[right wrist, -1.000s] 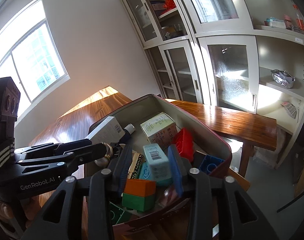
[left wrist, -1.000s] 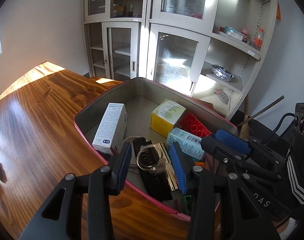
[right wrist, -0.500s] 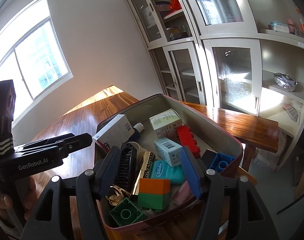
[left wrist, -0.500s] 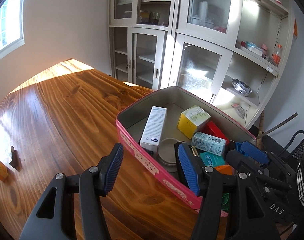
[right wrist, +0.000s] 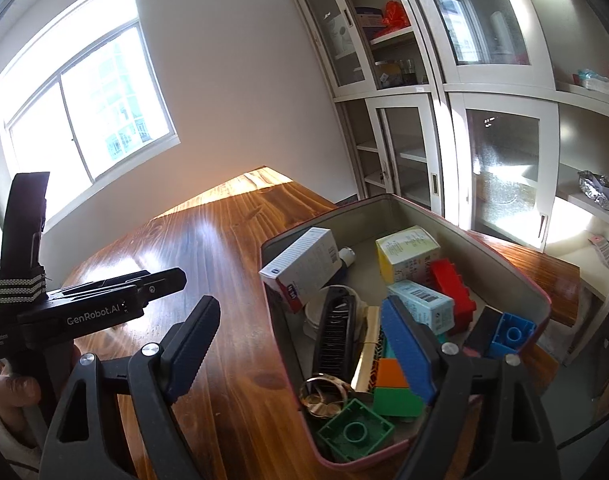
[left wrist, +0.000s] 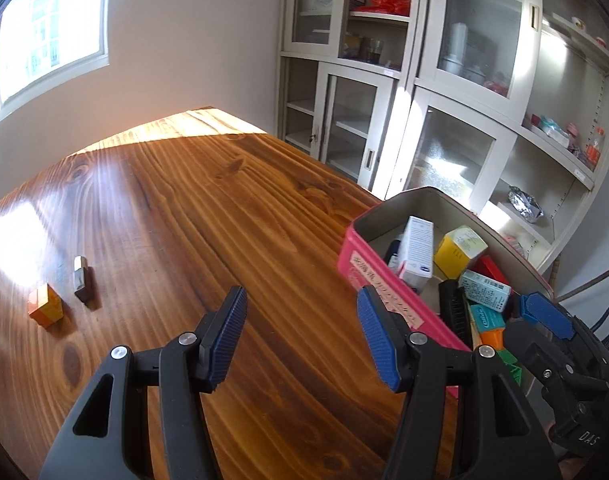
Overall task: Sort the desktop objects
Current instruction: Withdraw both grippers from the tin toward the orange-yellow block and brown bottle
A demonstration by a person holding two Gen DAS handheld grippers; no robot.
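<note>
Left claw (left wrist: 302, 334) spread, nothing between its pads, hanging over bare wooden worktop (left wrist: 208, 216) just left of the pink tin (left wrist: 388, 280). Right claw (right wrist: 300, 344) jaws opening, wide apart, nothing pinched; its right finger sits over the tin's contents, its left finger over the worktop, the tin's near wall between them.

Tin stands on the worktop's right part, open top, full of stuff: white box (right wrist: 304, 270) leaning against the left wall, yellow box (right wrist: 408, 252), pale blue box (right wrist: 422, 306), red brick (right wrist: 452, 286), blue brick (right wrist: 512, 334), black comb (right wrist: 338, 334), gold ring (right wrist: 324, 394), green brick (right wrist: 354, 436), orange-and-green block (right wrist: 392, 388), gold strip (right wrist: 368, 356).

Still out on the worktop, far left, well apart from the tin: small orange block (left wrist: 45, 305) and a small silver-and-dark piece (left wrist: 82, 284) just beside it, not touching. What the silver piece is, can't tell.

Glass-door cabinet (left wrist: 384, 80) behind, window (right wrist: 84, 96) at left. A hand (right wrist: 12, 390) grips the left tool's handle.
</note>
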